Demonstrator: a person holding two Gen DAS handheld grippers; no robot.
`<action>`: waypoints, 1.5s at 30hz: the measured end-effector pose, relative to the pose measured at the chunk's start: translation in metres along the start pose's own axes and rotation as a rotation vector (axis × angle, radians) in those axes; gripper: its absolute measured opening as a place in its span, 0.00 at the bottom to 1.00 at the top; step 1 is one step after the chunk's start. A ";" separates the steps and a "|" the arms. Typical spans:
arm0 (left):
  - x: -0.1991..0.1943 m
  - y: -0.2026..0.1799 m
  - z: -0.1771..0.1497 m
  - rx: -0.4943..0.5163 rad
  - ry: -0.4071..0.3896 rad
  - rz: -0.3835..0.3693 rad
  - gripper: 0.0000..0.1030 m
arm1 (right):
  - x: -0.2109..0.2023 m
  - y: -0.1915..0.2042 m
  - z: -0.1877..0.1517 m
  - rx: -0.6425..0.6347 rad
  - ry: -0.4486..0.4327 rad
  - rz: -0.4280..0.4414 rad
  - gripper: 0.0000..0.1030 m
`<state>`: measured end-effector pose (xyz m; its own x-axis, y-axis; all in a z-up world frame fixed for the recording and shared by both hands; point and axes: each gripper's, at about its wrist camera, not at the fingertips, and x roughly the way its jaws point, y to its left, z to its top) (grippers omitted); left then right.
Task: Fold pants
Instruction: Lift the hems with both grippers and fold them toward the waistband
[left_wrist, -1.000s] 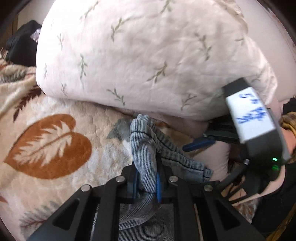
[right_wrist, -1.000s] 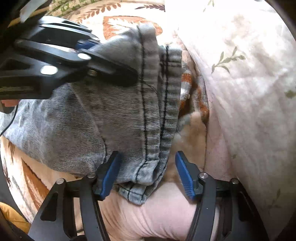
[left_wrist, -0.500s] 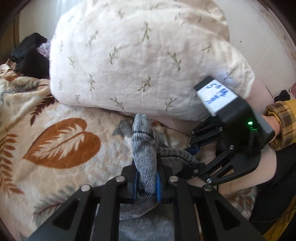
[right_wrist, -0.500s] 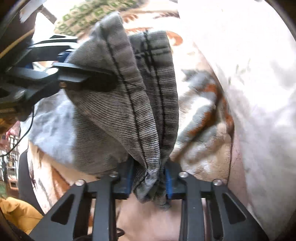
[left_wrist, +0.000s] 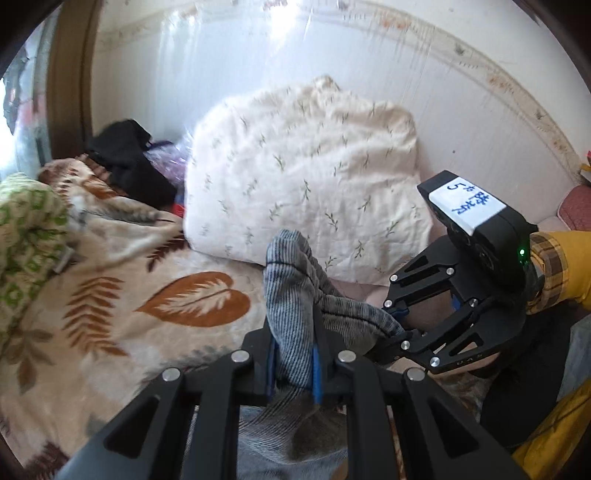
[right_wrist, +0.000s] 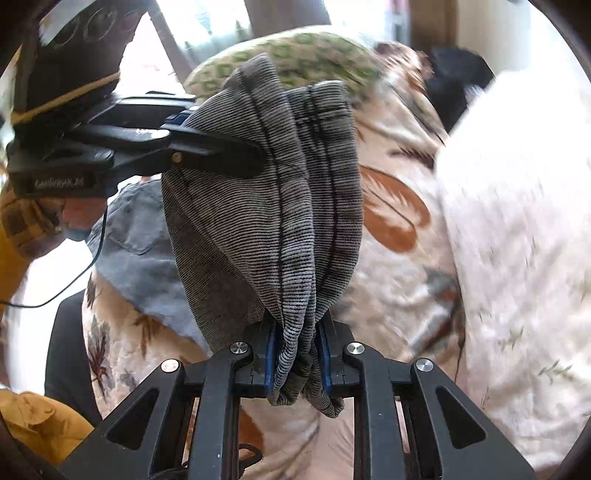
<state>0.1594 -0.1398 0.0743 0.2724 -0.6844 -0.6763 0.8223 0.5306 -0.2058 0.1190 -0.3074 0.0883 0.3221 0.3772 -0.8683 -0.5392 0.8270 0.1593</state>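
Note:
The grey ribbed pants (left_wrist: 291, 295) are pinched by both grippers and held up above the bed. My left gripper (left_wrist: 293, 363) is shut on one bunched end of the hem. My right gripper (right_wrist: 295, 358) is shut on the other bunched end (right_wrist: 280, 236). The rest of the pants (right_wrist: 140, 251) trails down to the blanket. In the left wrist view the right gripper (left_wrist: 399, 325) stands just to the right, close by. In the right wrist view the left gripper (right_wrist: 221, 151) reaches in from the left.
A leaf-print blanket (left_wrist: 110, 314) covers the bed. A large white pillow (left_wrist: 306, 173) leans on the wall behind. A green patterned quilt (left_wrist: 26, 243) lies at left, dark clothes (left_wrist: 125, 158) at the back. The person's yellow plaid sleeve (left_wrist: 554, 262) is at right.
My right gripper has closed on the pants hem. Both grippers have lifted the hem up off the blanket and away from the pillow.

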 end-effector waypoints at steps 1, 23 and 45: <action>-0.011 0.002 -0.005 -0.003 -0.008 0.007 0.16 | 0.006 0.010 0.011 -0.015 0.001 0.004 0.17; -0.163 0.164 -0.237 -0.692 -0.115 0.256 0.30 | 0.083 0.185 0.062 -0.056 0.097 0.511 0.50; -0.112 0.100 -0.256 -0.746 0.009 0.190 0.13 | 0.131 0.198 0.042 -0.172 0.069 0.293 0.57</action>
<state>0.0829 0.1176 -0.0517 0.3683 -0.5452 -0.7531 0.2057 0.8377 -0.5059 0.0868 -0.0766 0.0262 0.0841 0.5541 -0.8282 -0.7261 0.6033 0.3299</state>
